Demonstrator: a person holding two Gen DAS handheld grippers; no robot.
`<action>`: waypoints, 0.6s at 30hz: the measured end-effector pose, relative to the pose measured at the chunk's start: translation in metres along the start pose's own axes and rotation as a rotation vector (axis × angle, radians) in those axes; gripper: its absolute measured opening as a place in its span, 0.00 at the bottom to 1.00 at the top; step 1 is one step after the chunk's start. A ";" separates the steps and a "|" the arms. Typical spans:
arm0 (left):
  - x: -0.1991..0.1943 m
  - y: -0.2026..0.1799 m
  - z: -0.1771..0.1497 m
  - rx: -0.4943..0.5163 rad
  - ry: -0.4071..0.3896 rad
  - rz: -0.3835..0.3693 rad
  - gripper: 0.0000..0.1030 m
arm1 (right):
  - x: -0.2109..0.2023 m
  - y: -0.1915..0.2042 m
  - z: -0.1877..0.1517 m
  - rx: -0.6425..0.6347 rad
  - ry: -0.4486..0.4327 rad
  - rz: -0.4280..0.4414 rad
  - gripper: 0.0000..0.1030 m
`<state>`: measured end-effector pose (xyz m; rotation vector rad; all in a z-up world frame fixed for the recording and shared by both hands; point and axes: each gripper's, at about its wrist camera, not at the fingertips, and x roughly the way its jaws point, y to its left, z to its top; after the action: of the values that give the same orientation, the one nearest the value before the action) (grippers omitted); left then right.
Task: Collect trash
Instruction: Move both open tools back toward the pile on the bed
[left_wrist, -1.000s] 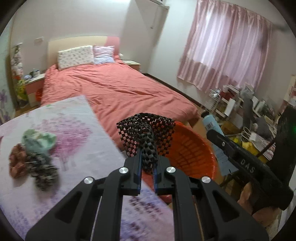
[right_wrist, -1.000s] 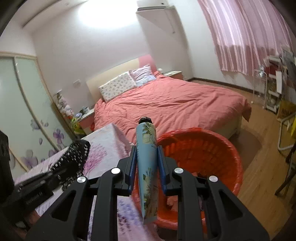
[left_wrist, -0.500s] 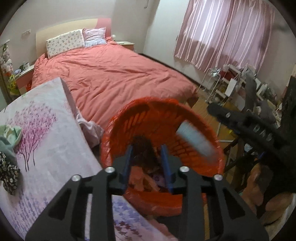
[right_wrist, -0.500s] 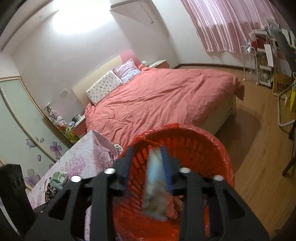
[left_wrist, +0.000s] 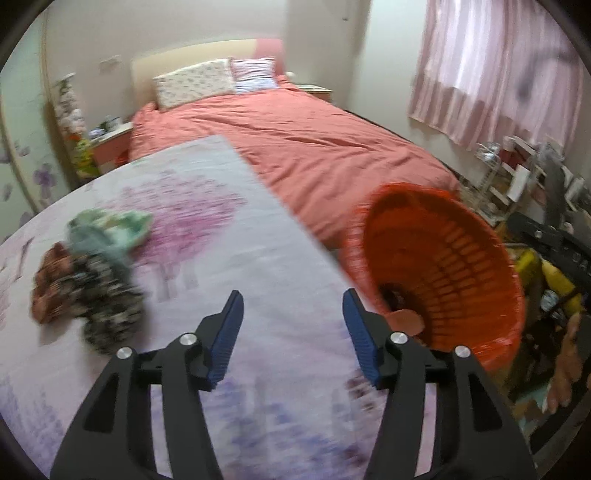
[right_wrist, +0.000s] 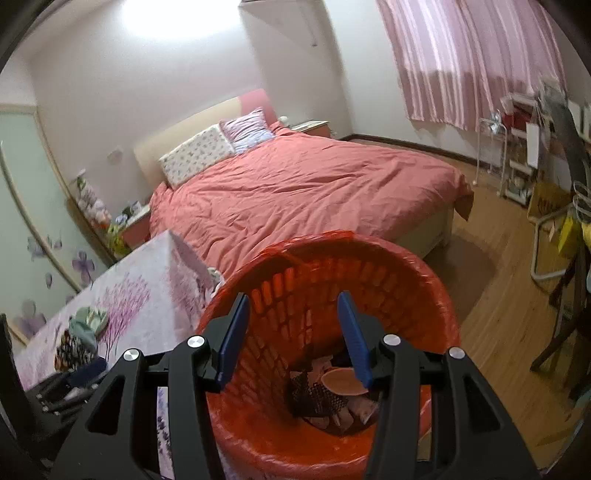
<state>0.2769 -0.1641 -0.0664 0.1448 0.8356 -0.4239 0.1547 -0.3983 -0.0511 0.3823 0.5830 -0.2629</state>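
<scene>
An orange slatted basket (right_wrist: 406, 280) stands at the table's right edge, also in the left wrist view (left_wrist: 461, 258). At its bottom lie a black checkered cloth (right_wrist: 314, 398) and other scraps. My right gripper (right_wrist: 293, 332) hovers over the basket mouth, jaws opening, nothing between them. My left gripper (left_wrist: 291, 328) is above the flowered tablecloth (left_wrist: 221, 258), jaws opening and empty. A heap of crumpled cloths (left_wrist: 88, 266), green, brown and black-patterned, lies on the table to the left, seen smaller in the right wrist view (right_wrist: 79, 339).
A bed with a pink cover (right_wrist: 303, 192) fills the room behind the table. Shelves and clutter (left_wrist: 524, 177) stand under the pink curtains (right_wrist: 480, 62) at right. Wooden floor (right_wrist: 509, 325) lies right of the basket. A hand (left_wrist: 569, 362) shows at the far right edge.
Both grippers let go: the black checkered cloth and the flowered tube dropped into the basket. The left gripper then swung left, from over the basket to over the table.
</scene>
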 end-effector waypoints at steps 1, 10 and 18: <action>-0.004 0.010 -0.003 -0.013 -0.002 0.017 0.58 | 0.000 0.009 -0.002 -0.015 0.008 0.008 0.49; -0.046 0.110 -0.032 -0.140 -0.060 0.184 0.69 | 0.008 0.083 -0.030 -0.147 0.101 0.119 0.49; -0.078 0.203 -0.057 -0.270 -0.091 0.331 0.69 | 0.011 0.174 -0.057 -0.278 0.163 0.261 0.49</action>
<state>0.2766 0.0601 -0.0549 0.0121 0.7549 -0.0049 0.1962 -0.2202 -0.0532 0.2080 0.7117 0.1016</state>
